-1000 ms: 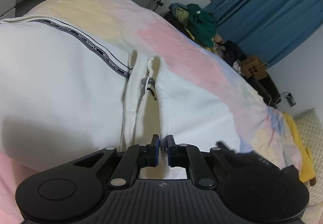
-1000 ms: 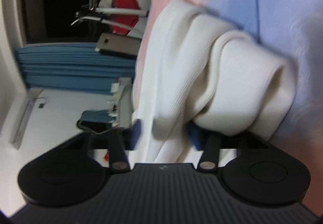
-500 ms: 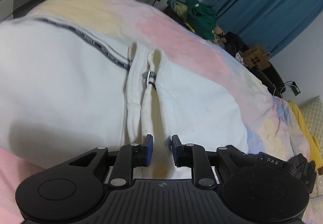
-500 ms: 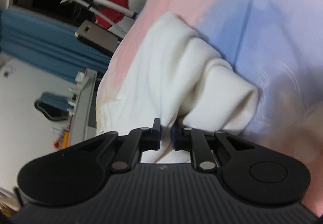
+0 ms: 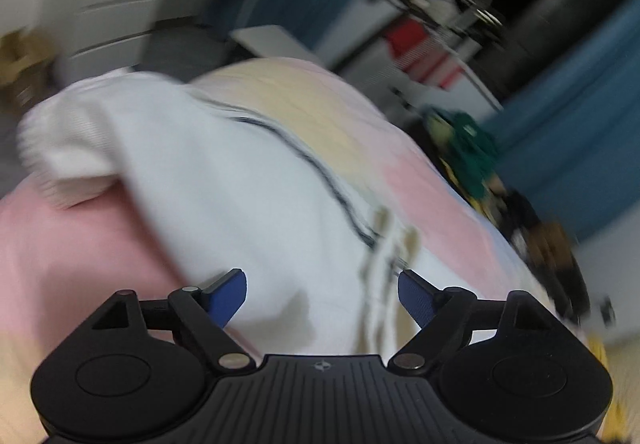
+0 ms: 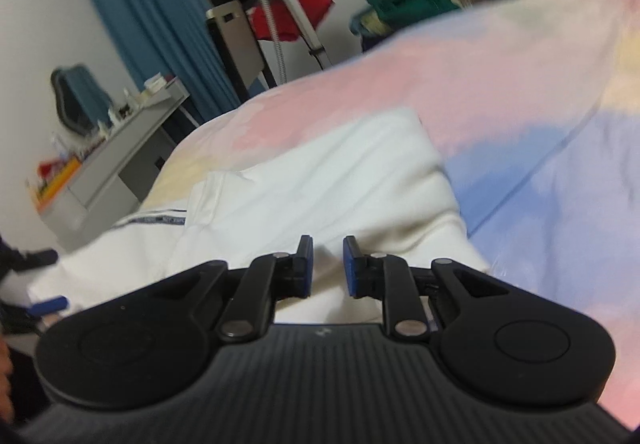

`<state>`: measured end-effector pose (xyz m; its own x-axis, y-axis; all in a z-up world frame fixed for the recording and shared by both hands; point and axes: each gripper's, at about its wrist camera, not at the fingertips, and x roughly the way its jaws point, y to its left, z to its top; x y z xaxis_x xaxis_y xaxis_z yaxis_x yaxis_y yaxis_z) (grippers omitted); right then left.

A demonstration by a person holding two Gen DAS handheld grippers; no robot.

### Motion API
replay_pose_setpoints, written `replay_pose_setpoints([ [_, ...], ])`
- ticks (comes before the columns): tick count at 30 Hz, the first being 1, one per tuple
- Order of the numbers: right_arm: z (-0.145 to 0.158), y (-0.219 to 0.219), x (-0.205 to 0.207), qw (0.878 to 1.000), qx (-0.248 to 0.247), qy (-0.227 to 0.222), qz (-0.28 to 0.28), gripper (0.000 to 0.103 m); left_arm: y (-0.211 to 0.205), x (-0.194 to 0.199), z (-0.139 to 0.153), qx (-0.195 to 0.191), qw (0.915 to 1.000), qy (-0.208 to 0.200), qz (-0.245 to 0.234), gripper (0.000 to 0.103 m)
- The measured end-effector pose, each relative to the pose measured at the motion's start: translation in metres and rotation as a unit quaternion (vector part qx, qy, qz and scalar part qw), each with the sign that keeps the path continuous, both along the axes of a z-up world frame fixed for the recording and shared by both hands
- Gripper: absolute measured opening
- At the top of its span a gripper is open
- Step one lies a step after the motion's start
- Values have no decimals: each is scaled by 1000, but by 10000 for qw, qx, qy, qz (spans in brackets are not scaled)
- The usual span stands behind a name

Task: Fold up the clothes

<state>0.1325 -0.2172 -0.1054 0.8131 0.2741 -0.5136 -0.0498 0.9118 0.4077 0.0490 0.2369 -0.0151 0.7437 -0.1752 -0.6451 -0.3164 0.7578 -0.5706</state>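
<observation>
White garment (image 5: 248,204) lies half-folded before us; left hand-held gripper (image 5: 322,298) opening, empty; right hand-held gripper (image 6: 327,266) opening, holding nothing.

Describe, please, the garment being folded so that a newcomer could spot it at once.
Start at the bed with the pink, yellow and blue bedspread. Spread across it lies a white garment. It alone is white, with a dark printed stripe along one seam, unlike the green clothes heaped beyond the bed.

Both wrist views – close over garment (image 5: 248,204)
</observation>
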Motion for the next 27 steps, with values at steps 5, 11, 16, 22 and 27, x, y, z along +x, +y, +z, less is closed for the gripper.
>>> replay_pose_setpoints([
  [5,12,14,-2,9968,-599,-510,142,20,29,-7,-3,-301,9978,43,597,87],
  [11,-1,36,23,9918,-1092,-574,331,20,48,5,-18,-640,9932,163,954,87],
  [16,-38,41,46,9947,-886,-99,510,19,58,26,-35,-1008,9885,288,1086,87],
  [22,-54,57,44,9885,-1303,-477,605,19,70,46,-45,-854,9859,349,1395,87],
  [27,-61,58,42,9877,-1333,-589,561,19,79,56,-42,-470,9853,406,1591,86],
])
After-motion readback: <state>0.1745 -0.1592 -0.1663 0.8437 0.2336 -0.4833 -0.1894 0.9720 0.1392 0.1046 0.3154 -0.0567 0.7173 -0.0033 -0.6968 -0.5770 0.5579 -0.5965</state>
